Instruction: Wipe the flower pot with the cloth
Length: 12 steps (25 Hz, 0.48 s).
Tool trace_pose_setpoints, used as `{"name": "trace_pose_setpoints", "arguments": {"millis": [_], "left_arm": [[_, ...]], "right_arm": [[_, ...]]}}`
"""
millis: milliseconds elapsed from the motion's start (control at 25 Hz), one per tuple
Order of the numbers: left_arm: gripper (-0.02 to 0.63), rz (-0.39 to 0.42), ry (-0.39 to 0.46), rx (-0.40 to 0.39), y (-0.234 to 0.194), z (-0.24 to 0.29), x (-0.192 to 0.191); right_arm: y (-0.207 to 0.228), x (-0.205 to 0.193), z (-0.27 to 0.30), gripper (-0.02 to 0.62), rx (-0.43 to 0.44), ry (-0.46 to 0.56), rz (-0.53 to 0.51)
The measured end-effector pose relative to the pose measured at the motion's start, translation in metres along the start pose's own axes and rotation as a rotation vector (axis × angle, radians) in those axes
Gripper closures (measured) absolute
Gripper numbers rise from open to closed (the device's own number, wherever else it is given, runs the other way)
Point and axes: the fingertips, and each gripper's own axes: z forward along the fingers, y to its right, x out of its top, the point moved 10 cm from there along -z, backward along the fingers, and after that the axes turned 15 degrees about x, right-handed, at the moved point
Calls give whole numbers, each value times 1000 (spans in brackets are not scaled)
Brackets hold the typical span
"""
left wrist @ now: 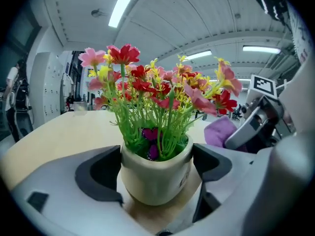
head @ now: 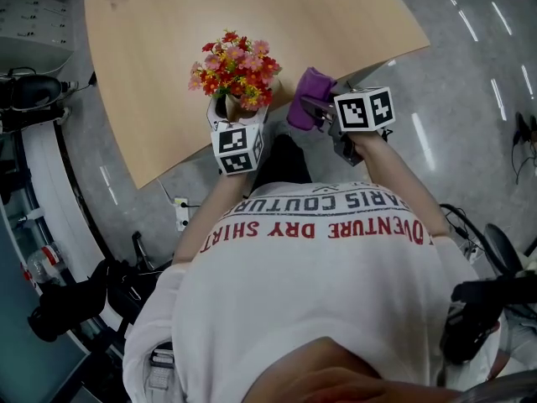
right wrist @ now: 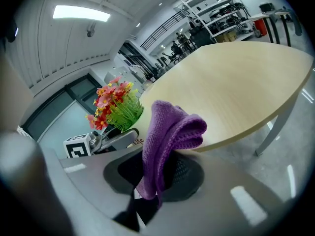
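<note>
The left gripper [left wrist: 157, 163] has its jaws clasped on the upright flower pot [left wrist: 152, 183] (blooms pointing up), and the right gripper [right wrist: 156, 175] jaws pinch the purple cloth [right wrist: 170, 127], which stands upward.

Small print on flower pot [left wrist: 153, 180] illegible

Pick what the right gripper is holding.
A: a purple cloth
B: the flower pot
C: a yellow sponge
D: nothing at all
A: the right gripper has its jaws closed on the purple cloth, which stands up between them, while the flower pot sits clamped in the left gripper.
</note>
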Motion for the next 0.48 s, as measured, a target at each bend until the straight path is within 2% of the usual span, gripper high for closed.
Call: {"name": "trace_pose_setpoints", "arguments": {"millis": [280, 480], "left_arm": [[149, 117, -4, -286, -29, 6, 10], [149, 183, -10, -435, -41, 11, 15]], "right_arm": [[-10, 14, 11, 534, 55, 3, -7], [-21, 27, 21, 534, 100, 3, -25]]}}
